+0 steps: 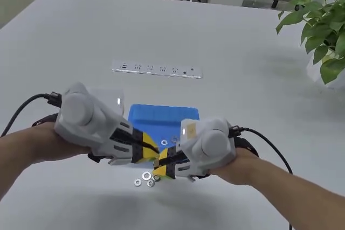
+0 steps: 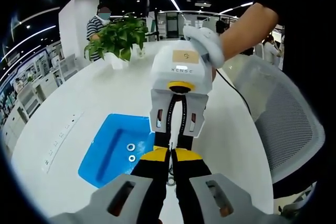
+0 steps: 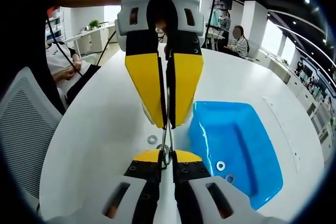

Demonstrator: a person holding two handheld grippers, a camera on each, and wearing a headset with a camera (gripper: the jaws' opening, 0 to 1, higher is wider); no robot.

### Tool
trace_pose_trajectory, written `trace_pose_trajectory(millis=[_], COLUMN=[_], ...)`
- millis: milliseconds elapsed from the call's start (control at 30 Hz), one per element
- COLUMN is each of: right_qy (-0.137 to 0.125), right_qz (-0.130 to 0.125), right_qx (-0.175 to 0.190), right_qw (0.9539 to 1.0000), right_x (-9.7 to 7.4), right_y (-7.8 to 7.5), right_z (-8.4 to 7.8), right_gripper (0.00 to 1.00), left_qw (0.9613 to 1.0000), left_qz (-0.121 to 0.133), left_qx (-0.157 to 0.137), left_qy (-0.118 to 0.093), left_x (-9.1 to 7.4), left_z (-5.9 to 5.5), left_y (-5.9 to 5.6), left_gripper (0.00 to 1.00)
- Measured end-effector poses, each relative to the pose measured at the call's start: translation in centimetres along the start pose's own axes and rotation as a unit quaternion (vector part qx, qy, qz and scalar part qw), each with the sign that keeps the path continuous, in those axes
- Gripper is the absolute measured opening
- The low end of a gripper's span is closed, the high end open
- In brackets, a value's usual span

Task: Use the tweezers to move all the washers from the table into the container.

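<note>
Head view: two grippers meet tip to tip at the near edge of one blue container [image 1: 161, 114] on the white table [image 1: 226, 79]. The left gripper [image 1: 150, 148] comes in from the left and the right gripper [image 1: 163, 166] from the right. Two washers in the container [image 1: 164, 143] lie close together near its near wall. A cluster of four washers on the table [image 1: 146, 176] lies just in front of the container, below the jaw tips.

In the right gripper view, one pair of tweezers [image 3: 167, 136] runs as thin metal legs from between the left gripper's yellow jaws down into the right gripper's own jaws. Both pairs of jaws are drawn together on it. One table washer lies just left of the tweezers' legs.

One power strip [image 1: 156, 70] lies beyond the container, and one plant [image 1: 323, 30] stands far right.
</note>
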State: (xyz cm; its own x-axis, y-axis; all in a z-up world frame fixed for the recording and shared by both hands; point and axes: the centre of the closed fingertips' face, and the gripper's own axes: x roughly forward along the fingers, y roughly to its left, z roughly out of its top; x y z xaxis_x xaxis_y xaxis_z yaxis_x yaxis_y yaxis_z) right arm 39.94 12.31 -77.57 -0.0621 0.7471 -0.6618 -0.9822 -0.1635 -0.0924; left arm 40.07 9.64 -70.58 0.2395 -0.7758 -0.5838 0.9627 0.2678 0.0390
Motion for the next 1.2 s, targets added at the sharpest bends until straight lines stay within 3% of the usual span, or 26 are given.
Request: trace_pose_trajectory(millis=[433,633,900,1200], right_qy=[0.0,-0.001,-0.005,-0.011], right_qz=[-0.003,-0.008,-0.013,-0.017], right_qx=[-0.003,-0.003,-0.003,-0.006], right_qw=[1.0,1.0,0.9999,0.9998], right_x=[-0.2,-0.7,-1.3,-2.1], right_y=[0.1,0.0,-0.1,-0.2], right_z=[0.0,0.1,0.7,1.8], right_gripper=[0.09,0.09,0.09,0.09], left_qw=[1.0,0.9999,0.9988,0.9963], left_qz=[0.002,0.007,0.014,0.035], left_qx=[-0.003,-0.007,-0.038,-0.068], left_qy=[0.001,-0.004,-0.029,-0.039], left_x=[0.1,-0.2,-1.0,-2.1], left_z=[0.1,0.2,0.6,-0.2], left_y=[-0.1,0.0,-0.3,-0.6], left_gripper=[0.07,0.14,0.28,0.43])
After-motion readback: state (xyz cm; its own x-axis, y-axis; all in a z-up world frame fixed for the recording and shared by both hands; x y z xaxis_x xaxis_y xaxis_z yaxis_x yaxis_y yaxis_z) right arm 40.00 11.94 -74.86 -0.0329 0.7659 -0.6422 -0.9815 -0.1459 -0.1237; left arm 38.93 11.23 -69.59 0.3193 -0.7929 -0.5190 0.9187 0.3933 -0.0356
